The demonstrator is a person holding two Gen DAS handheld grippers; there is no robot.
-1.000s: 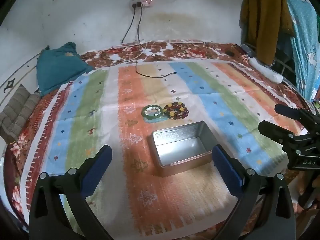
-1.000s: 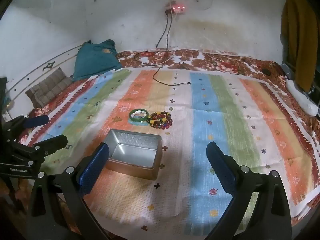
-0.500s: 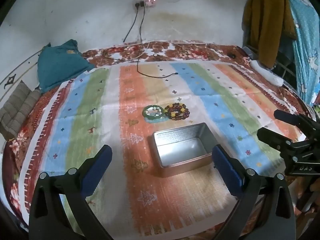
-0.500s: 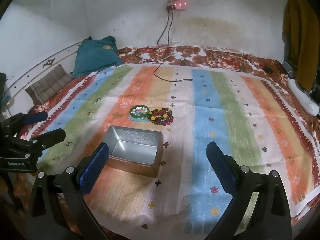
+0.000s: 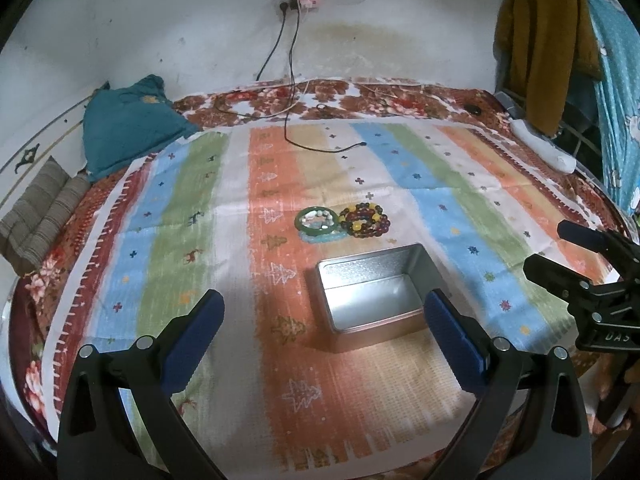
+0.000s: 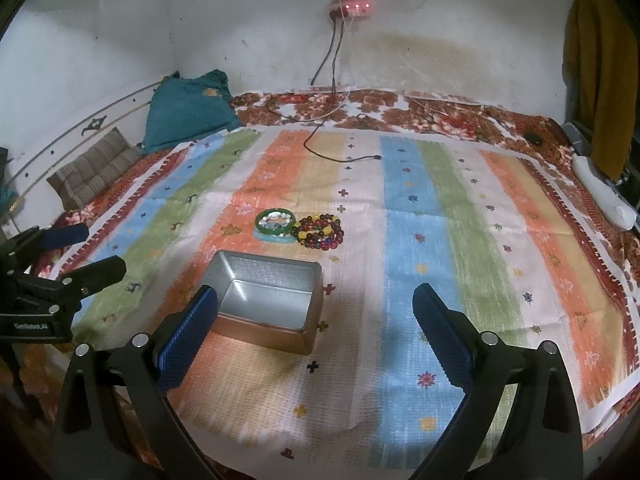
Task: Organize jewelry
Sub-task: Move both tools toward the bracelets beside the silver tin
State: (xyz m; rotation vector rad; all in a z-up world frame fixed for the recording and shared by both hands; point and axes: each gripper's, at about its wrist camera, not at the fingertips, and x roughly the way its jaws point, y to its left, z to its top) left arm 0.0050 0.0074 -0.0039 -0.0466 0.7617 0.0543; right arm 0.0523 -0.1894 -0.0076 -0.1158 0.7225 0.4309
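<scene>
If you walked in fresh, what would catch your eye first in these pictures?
Probably the open, empty silver metal tin in the middle of the striped multicoloured cloth. Just beyond it lie a green bangle and a coil of dark multicoloured beads, side by side.

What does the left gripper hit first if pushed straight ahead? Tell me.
Most likely the open metal tin, which lies just ahead between the left gripper's spread fingers. Beyond it sit the green bangle and beaded bracelets. Height above the tin is unclear.
</scene>
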